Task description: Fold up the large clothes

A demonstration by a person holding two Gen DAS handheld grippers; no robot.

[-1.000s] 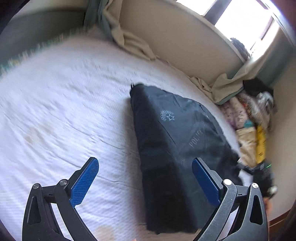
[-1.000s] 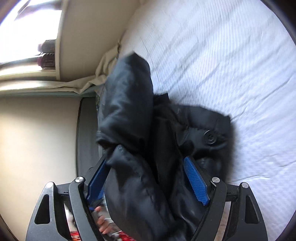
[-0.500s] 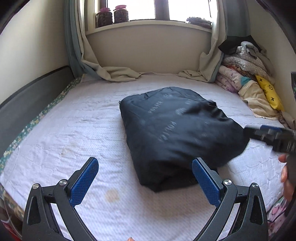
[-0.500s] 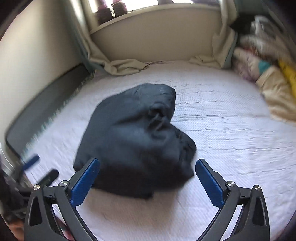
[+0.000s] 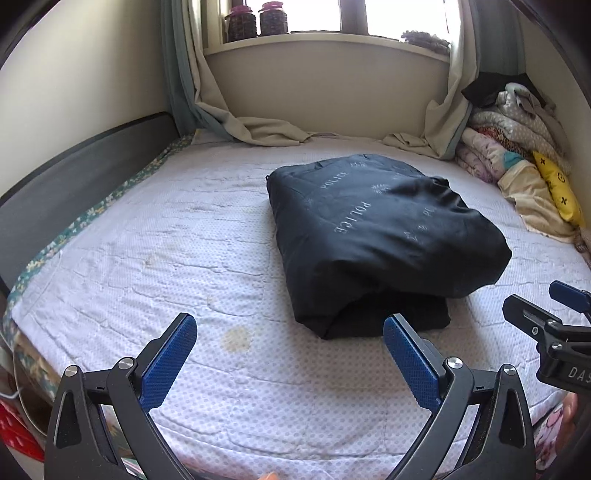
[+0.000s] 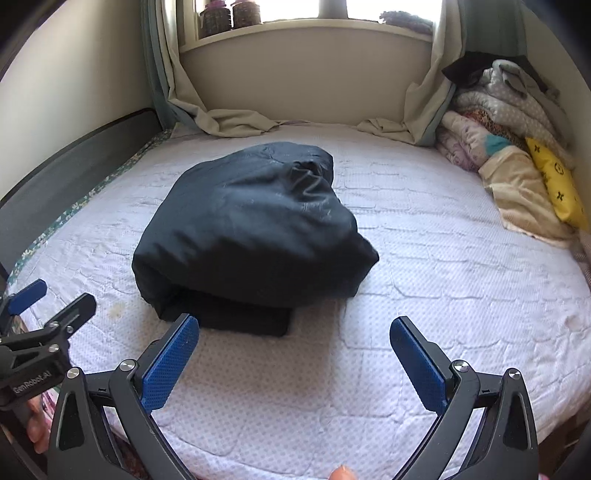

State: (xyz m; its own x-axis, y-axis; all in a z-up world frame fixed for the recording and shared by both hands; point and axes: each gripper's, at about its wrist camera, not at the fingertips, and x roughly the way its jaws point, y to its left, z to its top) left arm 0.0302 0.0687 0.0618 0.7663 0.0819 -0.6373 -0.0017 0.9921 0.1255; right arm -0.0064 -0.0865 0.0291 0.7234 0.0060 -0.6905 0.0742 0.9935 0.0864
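A dark navy padded jacket (image 5: 380, 236) with pale "POLICE" lettering lies folded into a thick bundle on the white bed (image 5: 166, 266); it also shows in the right wrist view (image 6: 255, 229). My left gripper (image 5: 290, 360) is open and empty, held back from the bundle's near edge over the mattress. My right gripper (image 6: 293, 360) is open and empty, also short of the bundle. Each gripper shows at the side of the other's view, the right one (image 5: 554, 321) and the left one (image 6: 40, 325).
A pile of folded blankets and a yellow pillow (image 5: 557, 184) sits at the bed's right end. Curtains (image 5: 236, 122) drape onto the mattress under the windowsill, which holds jars (image 5: 258, 18). A dark headboard (image 5: 74, 170) runs along the left.
The right gripper has let go of the jacket and pulled back. Both grippers have drawn away toward the bed's near edge, and the jacket now rests folded on the mattress.
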